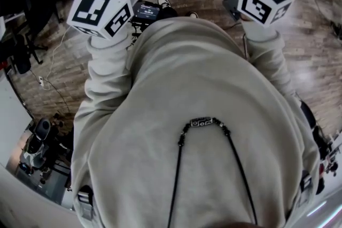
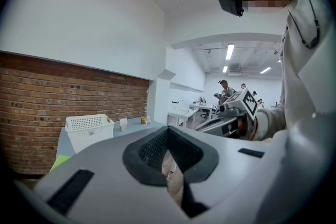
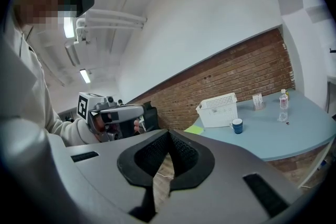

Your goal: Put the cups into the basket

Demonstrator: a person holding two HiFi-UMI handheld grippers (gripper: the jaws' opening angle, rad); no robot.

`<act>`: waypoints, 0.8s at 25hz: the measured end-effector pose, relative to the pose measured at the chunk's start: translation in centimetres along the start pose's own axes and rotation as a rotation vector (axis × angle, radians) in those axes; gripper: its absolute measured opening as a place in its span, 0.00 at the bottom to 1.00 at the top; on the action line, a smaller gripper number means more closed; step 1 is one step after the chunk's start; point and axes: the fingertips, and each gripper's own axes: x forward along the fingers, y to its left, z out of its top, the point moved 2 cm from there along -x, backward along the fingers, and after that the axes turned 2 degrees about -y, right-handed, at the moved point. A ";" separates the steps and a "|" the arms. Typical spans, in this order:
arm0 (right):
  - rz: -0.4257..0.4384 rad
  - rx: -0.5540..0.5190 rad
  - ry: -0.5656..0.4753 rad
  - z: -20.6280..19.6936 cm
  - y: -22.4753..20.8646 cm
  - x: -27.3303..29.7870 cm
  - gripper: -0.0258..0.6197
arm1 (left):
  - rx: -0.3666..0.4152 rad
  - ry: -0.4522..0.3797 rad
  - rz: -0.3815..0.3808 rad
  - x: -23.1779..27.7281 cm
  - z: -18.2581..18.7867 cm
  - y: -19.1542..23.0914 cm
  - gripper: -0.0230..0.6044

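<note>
Right gripper view shows where the work lies: the blue cup [image 3: 237, 125] stands on the pale blue surface [image 3: 283, 136] at the frame's middle right, just beside the lower right corner of the white basket [image 3: 217, 111], with a small bottle [image 3: 283, 100] farther right. Both tools are well apart from it. The right tongs [image 3: 168, 132] are pressed together on nothing, and the left tongs [image 2: 168, 129] look the same, tips meeting with only floor seen through the gap. To do the approach well, I judge the person should close in on the surface first, spread the right tongs before reaching the cup, come at it level from the side away from the basket wall, and grip the body, not the rim. I can make out only one cup with certainty.
</note>
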 end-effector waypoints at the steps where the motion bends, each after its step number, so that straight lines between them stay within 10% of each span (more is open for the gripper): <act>1: -0.006 -0.002 0.004 0.2 -0.2 0.3 0.06 | -0.002 -0.001 -0.004 0.2 0.1 0.6 0.03; 20: -0.062 -0.014 0.083 1.4 -3.6 13.1 0.06 | -0.098 -0.032 -0.056 1.3 -2.0 14.2 0.03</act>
